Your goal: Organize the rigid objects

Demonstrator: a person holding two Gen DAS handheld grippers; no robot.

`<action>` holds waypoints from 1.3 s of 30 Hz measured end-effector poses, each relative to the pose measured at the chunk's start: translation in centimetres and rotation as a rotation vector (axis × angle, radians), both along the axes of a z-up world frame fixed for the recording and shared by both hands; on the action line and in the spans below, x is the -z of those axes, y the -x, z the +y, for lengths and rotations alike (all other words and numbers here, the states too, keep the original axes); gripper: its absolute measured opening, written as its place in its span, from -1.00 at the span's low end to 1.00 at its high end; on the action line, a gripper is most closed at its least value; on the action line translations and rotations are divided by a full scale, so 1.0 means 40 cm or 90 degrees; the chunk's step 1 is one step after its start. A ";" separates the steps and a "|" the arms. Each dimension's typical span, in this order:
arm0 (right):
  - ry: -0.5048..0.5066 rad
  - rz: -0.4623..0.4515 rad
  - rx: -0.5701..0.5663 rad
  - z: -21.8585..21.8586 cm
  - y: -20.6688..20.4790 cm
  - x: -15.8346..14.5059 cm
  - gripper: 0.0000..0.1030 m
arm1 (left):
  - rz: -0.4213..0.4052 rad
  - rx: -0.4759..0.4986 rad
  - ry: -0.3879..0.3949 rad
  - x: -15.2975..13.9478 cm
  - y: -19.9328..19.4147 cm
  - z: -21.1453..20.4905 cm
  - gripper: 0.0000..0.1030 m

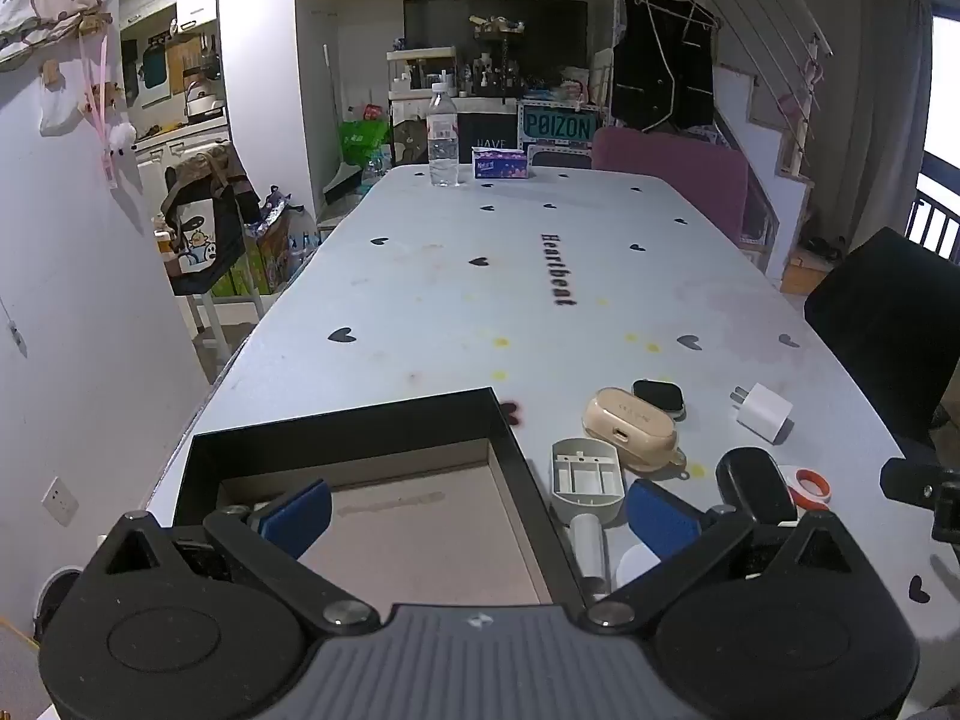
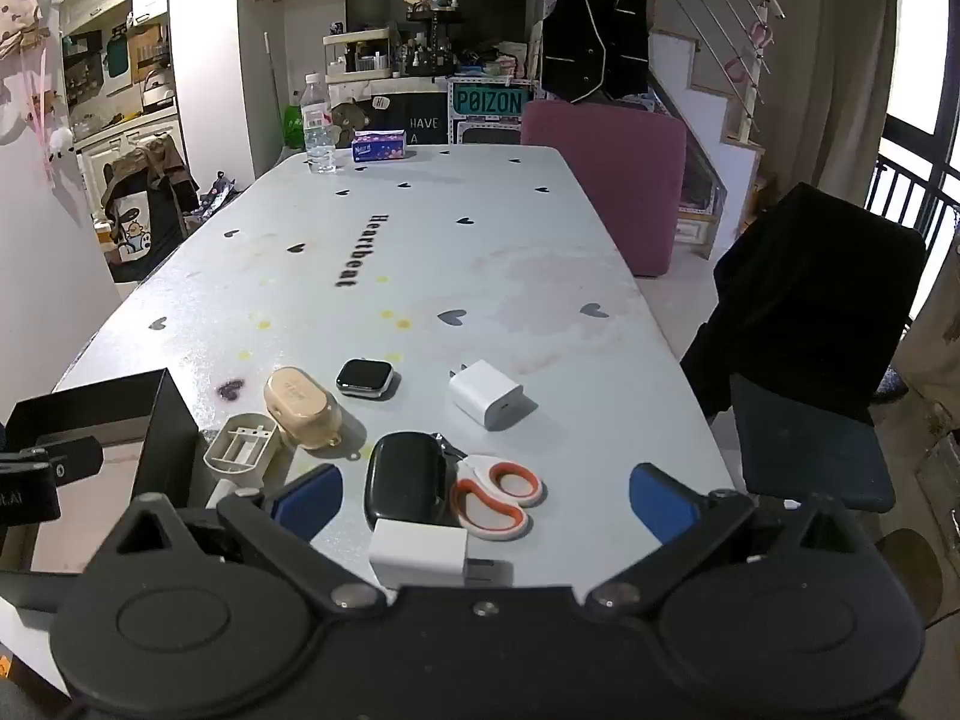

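Note:
A black open box (image 1: 354, 438) with a brown floor sits at the table's near left, also at the left edge (image 2: 168, 420) of the right wrist view. My left gripper (image 1: 480, 516) hangs open over its right wall, holding nothing. Beside the box lie a grey battery holder (image 2: 243, 450), a beige earbud case (image 2: 303, 405), a smartwatch (image 2: 364, 377), a white charger (image 2: 489, 399), a black case (image 2: 408, 483), orange-handled scissors (image 2: 495, 495) and a white block (image 2: 418, 552). My right gripper (image 2: 486, 504) stands open above the black case and scissors, empty.
A water bottle (image 1: 443, 141) and a tissue pack (image 1: 500, 163) stand at the table's far end. A pink chair (image 2: 606, 174) and a black-draped chair (image 2: 810, 324) line the right side. The white tablecloth (image 2: 456, 252) shows black hearts and stains.

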State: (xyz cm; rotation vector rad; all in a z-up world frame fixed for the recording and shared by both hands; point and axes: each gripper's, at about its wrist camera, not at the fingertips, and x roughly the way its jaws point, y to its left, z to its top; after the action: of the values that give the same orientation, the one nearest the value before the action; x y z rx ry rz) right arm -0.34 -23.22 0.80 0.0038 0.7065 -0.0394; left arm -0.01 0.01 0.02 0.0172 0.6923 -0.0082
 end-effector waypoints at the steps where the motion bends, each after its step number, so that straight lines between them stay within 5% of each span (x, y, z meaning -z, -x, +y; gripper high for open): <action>1: 0.000 0.002 0.000 0.000 0.000 0.000 1.00 | 0.002 -0.001 -0.002 0.000 0.000 0.000 1.00; 39: 0.004 0.002 -0.001 0.001 0.004 -0.003 1.00 | 0.001 0.003 0.001 -0.003 0.006 -0.005 1.00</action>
State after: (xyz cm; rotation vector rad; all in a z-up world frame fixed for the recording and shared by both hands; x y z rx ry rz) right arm -0.50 -23.19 0.93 -0.0019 0.7099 -0.0405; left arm -0.24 -0.18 0.12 0.0181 0.6944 -0.0136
